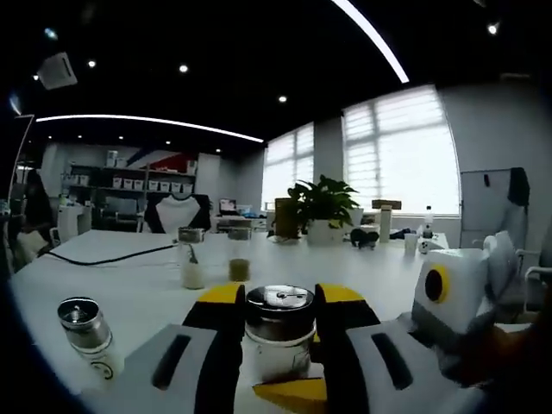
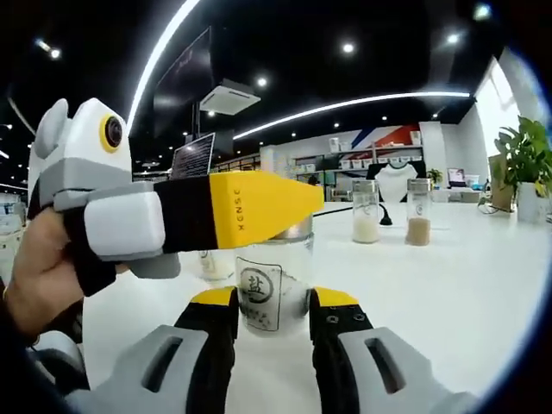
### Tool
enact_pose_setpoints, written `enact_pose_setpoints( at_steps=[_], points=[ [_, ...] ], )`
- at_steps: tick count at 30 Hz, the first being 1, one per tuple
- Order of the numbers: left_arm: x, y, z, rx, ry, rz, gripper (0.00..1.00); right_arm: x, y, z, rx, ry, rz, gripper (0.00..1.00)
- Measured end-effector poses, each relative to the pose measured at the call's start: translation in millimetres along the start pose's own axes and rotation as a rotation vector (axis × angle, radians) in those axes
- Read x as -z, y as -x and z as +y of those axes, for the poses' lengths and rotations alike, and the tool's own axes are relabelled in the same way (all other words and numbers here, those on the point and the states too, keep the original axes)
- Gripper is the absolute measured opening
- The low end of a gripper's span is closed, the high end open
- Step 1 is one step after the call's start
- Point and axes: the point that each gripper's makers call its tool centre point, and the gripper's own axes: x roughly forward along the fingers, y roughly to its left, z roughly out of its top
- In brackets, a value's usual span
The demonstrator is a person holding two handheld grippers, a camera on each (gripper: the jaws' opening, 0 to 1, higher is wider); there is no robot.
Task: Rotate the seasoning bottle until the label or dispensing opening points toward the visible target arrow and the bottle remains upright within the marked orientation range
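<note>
Both grippers, left (image 1: 280, 345) and right (image 2: 272, 323), are clamped on the upright clear glass seasoning bottle with a steel cap (image 2: 274, 285). Mid-rotation, I'd judge. Next comes a gentle twist on the white table (image 2: 448, 293); I spot no arrow.

I see a big room with a dark ceiling (image 1: 216, 52) and small round lights in it. A long bright light strip (image 1: 147, 122) curves across the upper left of the left gripper view. Big windows (image 1: 397, 155) with blinds glow on the right. A green plant (image 1: 321, 203) in a white pot stands by them. Shelves (image 1: 129, 185) with boxes line the far wall on the left. The white desk (image 1: 129, 276) fills the lower part.
</note>
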Motion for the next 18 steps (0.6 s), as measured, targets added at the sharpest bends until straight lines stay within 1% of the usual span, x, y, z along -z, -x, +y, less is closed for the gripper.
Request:
enact_pose_setpoints(
  at_steps=[1, 5, 9, 14, 18],
  points=[
    [0.5, 1, 3.4, -0.006, 0.002, 0.002, 0.33, 2.1, 0, 1, -0.009, 0.002, 0.012, 0.30],
    [-0.5, 3, 16.4, -0.026, 0.004, -0.002, 0.33, 4.3, 2, 1, -0.015, -0.018, 0.017, 0.30],
    [2.0, 1, 28.2, -0.043, -0.017, 0.013, 0.33, 6.1, 4, 2, -0.017, -0.015, 0.025, 0.30],
    [7.6, 2, 38.1, -0.060, -0.019, 0.025, 0.33, 7.8, 7, -1, -0.009, -0.020, 0.031, 0.30],
    [12.0, 3, 43.9, -0.080, -0.018, 0.027, 0.33, 5.4, 9, -6, 0.006, -0.025, 0.025, 0.30]
  ],
)
